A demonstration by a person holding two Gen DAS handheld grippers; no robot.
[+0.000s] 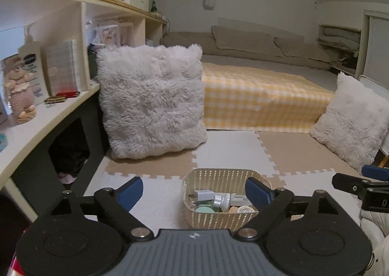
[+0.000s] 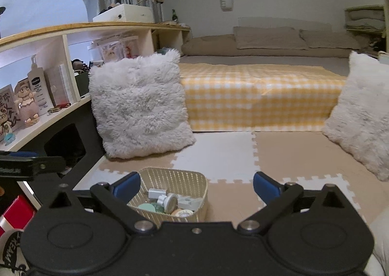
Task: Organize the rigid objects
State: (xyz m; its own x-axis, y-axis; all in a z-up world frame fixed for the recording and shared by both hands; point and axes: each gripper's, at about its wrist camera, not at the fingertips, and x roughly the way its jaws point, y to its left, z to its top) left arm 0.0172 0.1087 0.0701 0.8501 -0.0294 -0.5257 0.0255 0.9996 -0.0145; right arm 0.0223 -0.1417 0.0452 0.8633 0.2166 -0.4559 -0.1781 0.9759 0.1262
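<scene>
Bedroom floor of interlocking foam puzzle mats (image 1: 226,151), beige and off-white, soft and slightly springy, carries everything the task concerns.

Nearest, the left gripper (image 1: 194,190) hangs with its jaws spread wide and empty; the woven cream basket (image 1: 194,178) sits between and just beyond its blue fingertips (image 1: 257,190). The right gripper (image 2: 197,186) is likewise spread and holding nothing, with the basket (image 2: 194,176) beside and just past its left finger.

Inside the basket lie small hard items: a white charger plug (image 1: 204,195), a white cylindrical bottle (image 1: 222,200) lying on its side, a pale green round lid or jar (image 1: 203,209), and a round tin (image 1: 245,209). All look smooth, slick plastic or metal.

Likely troubles: the basket is light and perforated, so a finger catching its rim could tip or drag it across the mat; the cylinder could roll out of a pinch; crowded pieces may be grabbed two at a time.

Farther on, a shaggy white cushion (image 1: 150,103) leans against the shelf unit (image 1: 48,115), where a lotion pump bottle (image 1: 30,64) and figurine (image 1: 20,96) stand. Beyond lies a low bed with a yellow gingham cover (image 1: 257,96).
</scene>
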